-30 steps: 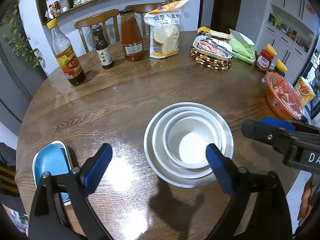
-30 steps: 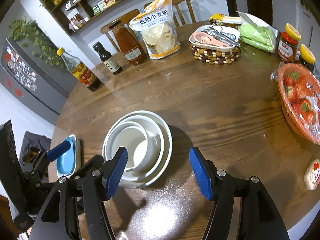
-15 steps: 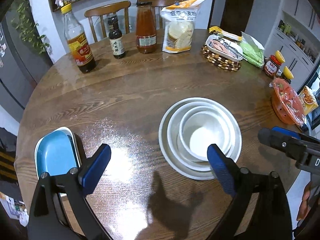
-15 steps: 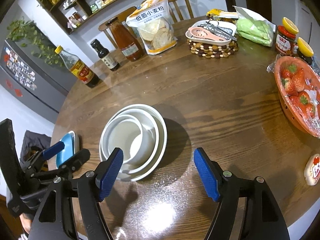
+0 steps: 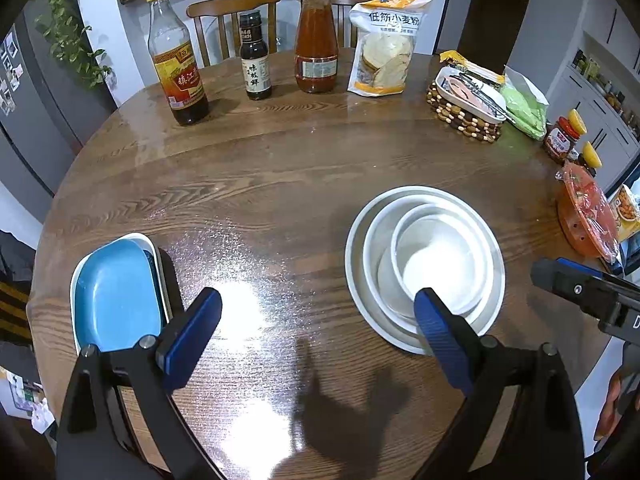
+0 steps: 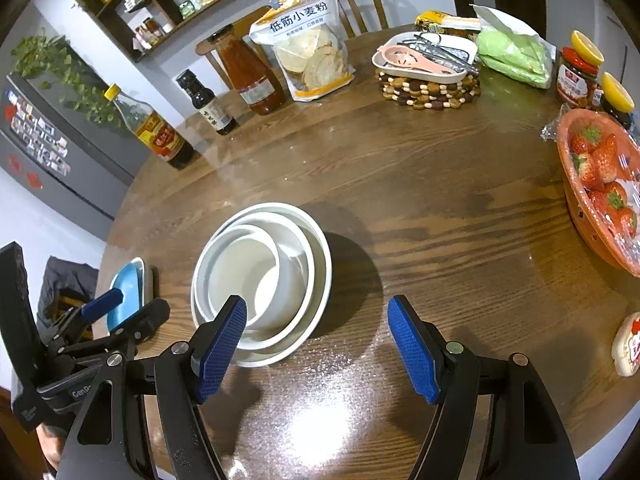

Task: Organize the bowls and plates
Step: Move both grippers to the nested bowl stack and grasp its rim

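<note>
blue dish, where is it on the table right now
In the left wrist view the blue dish sits at the table's near-left edge, beside the left gripper, well left of the stacked white bowls.

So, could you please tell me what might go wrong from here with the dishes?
1. The blue dish sits at the table edge, close to the left tongs; a nudge could push it off.
2. The stacked white bowls nest off-centre, so gripping one rim with the open right tongs might tip the stack.

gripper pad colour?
Blue, textured, on black fingers; clearest on the right gripper in the right wrist view.
</note>
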A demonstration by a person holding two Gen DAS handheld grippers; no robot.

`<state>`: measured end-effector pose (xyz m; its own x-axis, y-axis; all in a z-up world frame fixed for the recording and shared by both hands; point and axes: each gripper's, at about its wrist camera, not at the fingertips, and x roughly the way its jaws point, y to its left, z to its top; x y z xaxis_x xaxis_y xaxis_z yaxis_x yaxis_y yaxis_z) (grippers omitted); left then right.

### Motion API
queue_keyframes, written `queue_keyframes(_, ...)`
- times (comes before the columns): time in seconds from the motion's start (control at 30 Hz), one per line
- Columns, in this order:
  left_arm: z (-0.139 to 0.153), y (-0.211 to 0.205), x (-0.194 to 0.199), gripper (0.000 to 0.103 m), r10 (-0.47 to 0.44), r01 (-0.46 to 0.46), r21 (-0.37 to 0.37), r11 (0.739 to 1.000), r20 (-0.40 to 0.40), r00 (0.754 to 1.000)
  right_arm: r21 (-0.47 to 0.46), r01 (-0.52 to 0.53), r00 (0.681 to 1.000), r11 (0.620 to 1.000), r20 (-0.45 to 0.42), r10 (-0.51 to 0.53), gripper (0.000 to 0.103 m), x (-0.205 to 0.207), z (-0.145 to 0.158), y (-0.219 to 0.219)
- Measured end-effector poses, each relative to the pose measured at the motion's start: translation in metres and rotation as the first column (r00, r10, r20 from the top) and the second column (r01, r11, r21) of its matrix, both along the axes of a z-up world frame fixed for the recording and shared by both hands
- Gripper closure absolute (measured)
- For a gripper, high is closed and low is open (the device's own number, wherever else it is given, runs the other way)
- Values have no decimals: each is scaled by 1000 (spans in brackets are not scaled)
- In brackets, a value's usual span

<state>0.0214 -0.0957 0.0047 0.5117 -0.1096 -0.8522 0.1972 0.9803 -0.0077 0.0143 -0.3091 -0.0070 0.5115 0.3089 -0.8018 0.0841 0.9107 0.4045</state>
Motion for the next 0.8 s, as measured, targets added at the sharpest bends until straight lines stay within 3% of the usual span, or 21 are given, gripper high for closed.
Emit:
queue_keyframes(0.37,-7,5,9,6,14,-16,-39,999,-55,998,-81,-1,1000,997,-10,0,29,8,-9,-1)
queue_keyframes(0.47,-14,12,16,6,34,-43,-89,995,-105,994,-73,10,1000,997,-28,-12,29,11,-17,-7)
queue_keyframes(0.8,-33,27,38,6,81,-112,-154,982,-194,978,-36,53,994,998,-90,-57,29,27,-44,-24)
